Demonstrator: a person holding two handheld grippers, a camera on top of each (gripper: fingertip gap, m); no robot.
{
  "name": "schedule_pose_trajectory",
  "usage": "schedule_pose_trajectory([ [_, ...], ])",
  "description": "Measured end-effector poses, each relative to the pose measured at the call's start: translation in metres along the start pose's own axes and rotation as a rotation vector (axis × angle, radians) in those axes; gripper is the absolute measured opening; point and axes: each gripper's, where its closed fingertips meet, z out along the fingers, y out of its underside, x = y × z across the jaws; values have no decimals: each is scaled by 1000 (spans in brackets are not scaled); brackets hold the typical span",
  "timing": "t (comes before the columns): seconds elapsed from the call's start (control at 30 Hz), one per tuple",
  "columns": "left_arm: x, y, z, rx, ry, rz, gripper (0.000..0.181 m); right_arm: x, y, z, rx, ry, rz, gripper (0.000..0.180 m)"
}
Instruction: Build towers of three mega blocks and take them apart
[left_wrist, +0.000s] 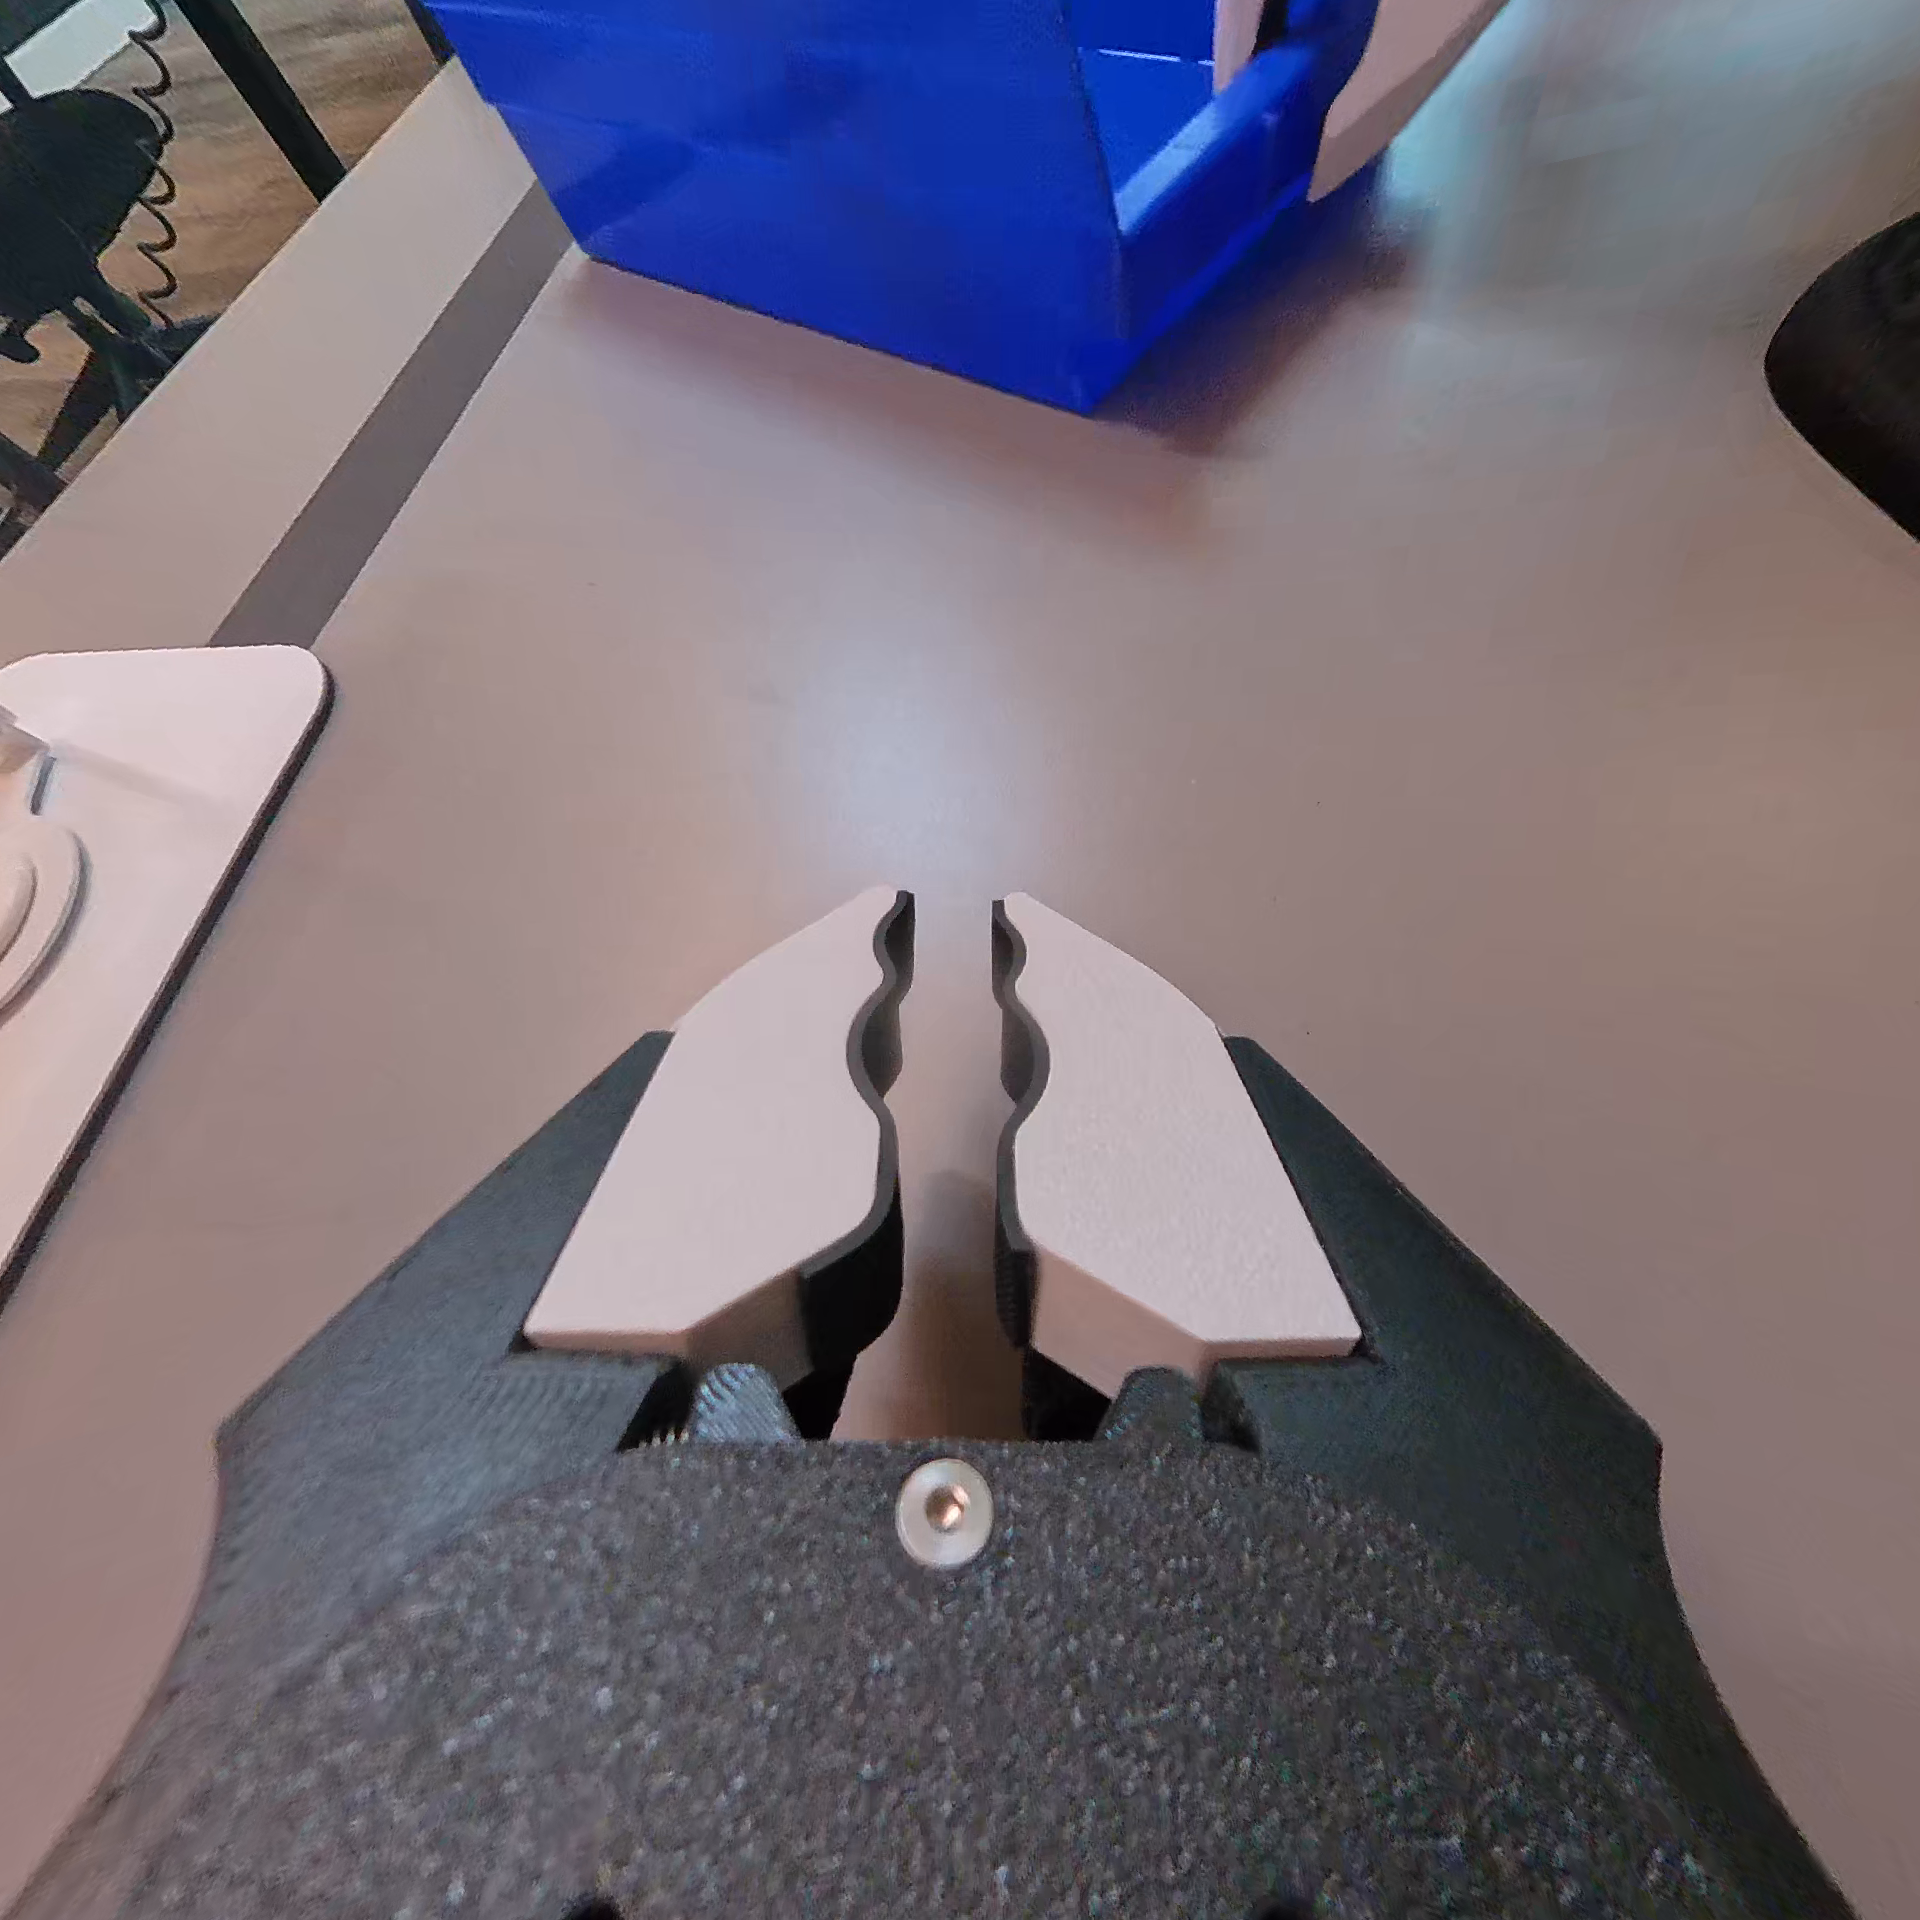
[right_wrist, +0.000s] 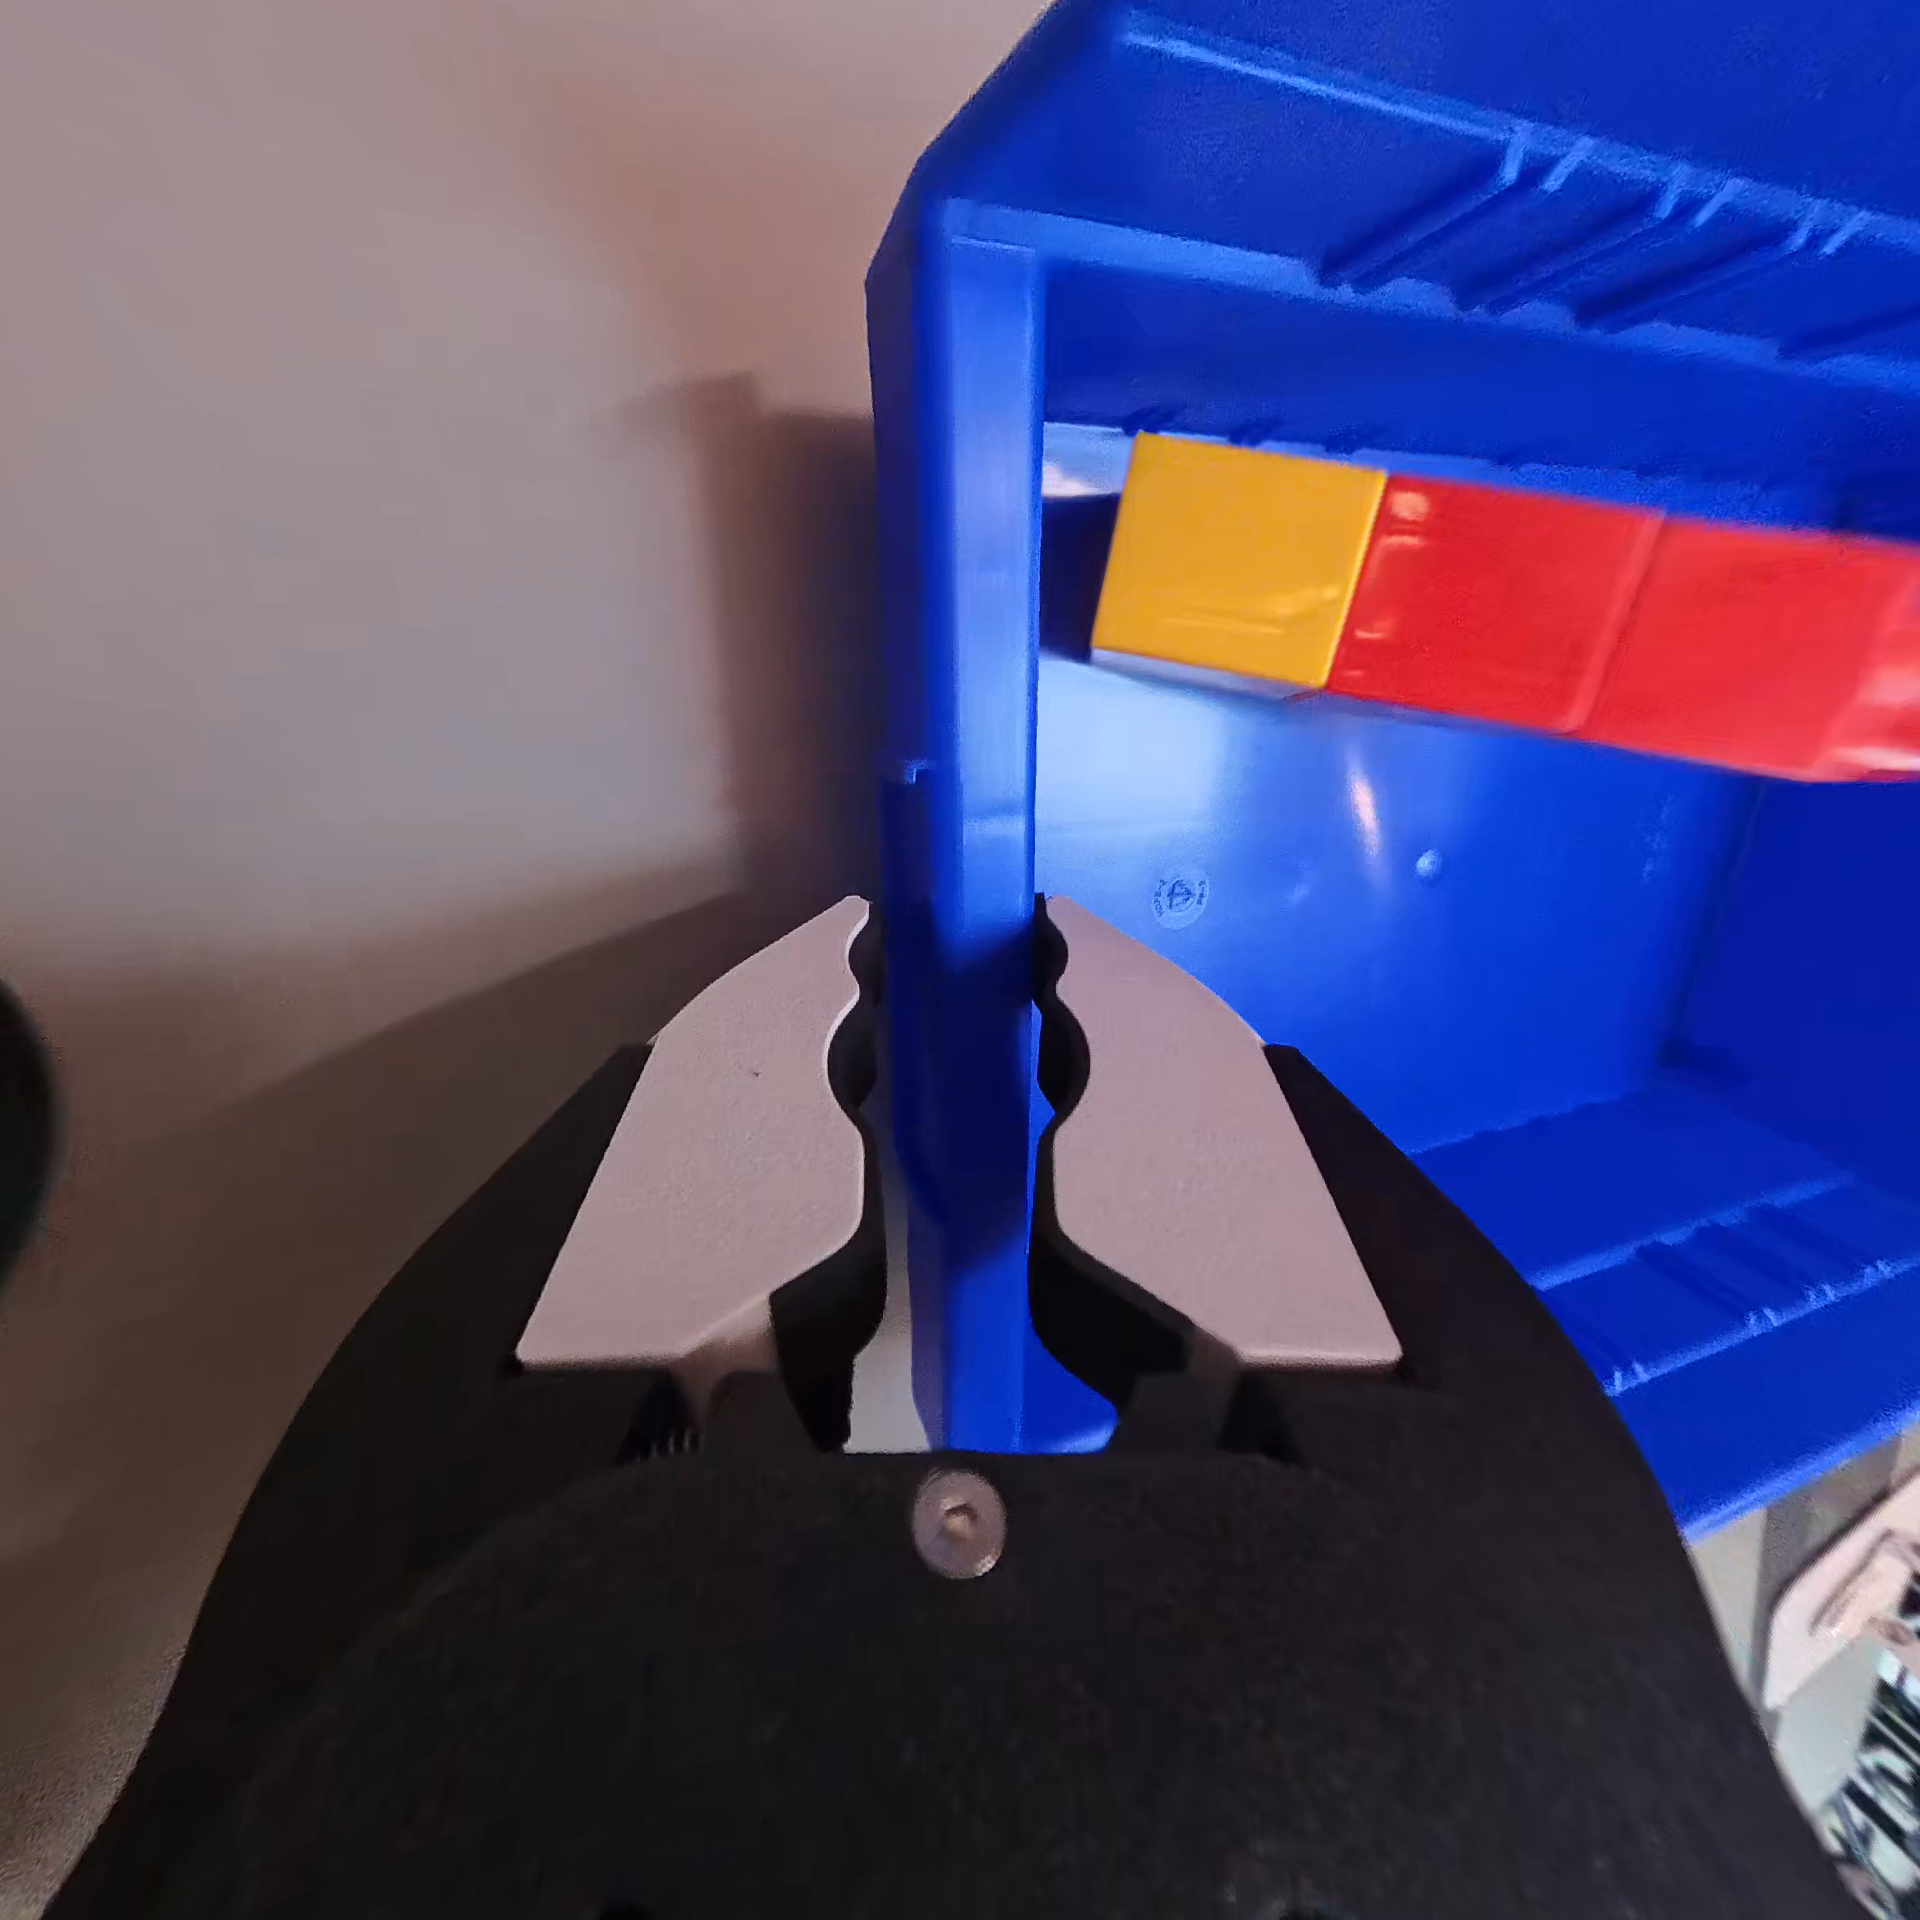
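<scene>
Right wrist view: right gripper (right_wrist: 954, 914) pinches the tilted blue plastic bin (right_wrist: 956, 582) wall, yellow-and-red block tower (right_wrist: 1496, 603) inside, likely tipping out; left gripper (left_wrist: 952, 909), slightly parted, waits empty over the desk (left_wrist: 1351, 727).

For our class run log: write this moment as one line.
right claw: shut on blue bin wall | left claw: empty, slightly open over table | blocks: yellow, red joined in bin

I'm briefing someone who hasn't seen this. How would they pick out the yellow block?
Find the blue bin whose wall the right gripper clamps. Inside it a row of three joined blocks lies. The yellow block is the end one nearest the gripped wall; the other two are red.
</scene>
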Motion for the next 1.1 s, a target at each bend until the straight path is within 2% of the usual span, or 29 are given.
schedule_pose_trajectory([
  [0.07,2,0,3,-6,7,-3,14,-9,-7,-4,41,9,18,28],
  [0.17,6,2,4,-19,6,12,14,-9,-21,-24,132,-27,114,46],
  [0.27,7,5,6,-30,10,7,14,29,-40,-55,283,-1,315,49],
  [0.33,6,6,8,-32,13,1,14,55,-45,-59,311,-24,461,52],
  [0.4,7,6,8,-37,13,5,14,76,-46,-45,287,-71,576,62],
  [0.53,7,11,6,-52,7,16,13,107,-38,8,180,-164,794,72],
  [0.67,5,15,5,-62,8,9,13,124,-30,50,108,-241,978,74],
  [0.77,5,17,6,-73,12,11,13,124,-33,66,80,-301,1045,66],
  [0.8,5,18,7,-78,13,16,13,126,-35,67,87,-298,1054,52],
  [0.9,7,21,8,-95,13,30,13,124,-41,66,100,-336,1049,41],
  [0.93,7,21,7,-98,11,35,13,128,-43,63,126,-320,1033,10],
  [0.97,7,21,7,-96,8,37,13,133,-47,57,179,-308,1034,1],
  [1.03,7,19,6,-84,9,30,13,140,-56,41,266,-301,1006,1],
  [1.1,7,17,7,-78,10,21,12,145,-50,30,262,-216,932,1],
])
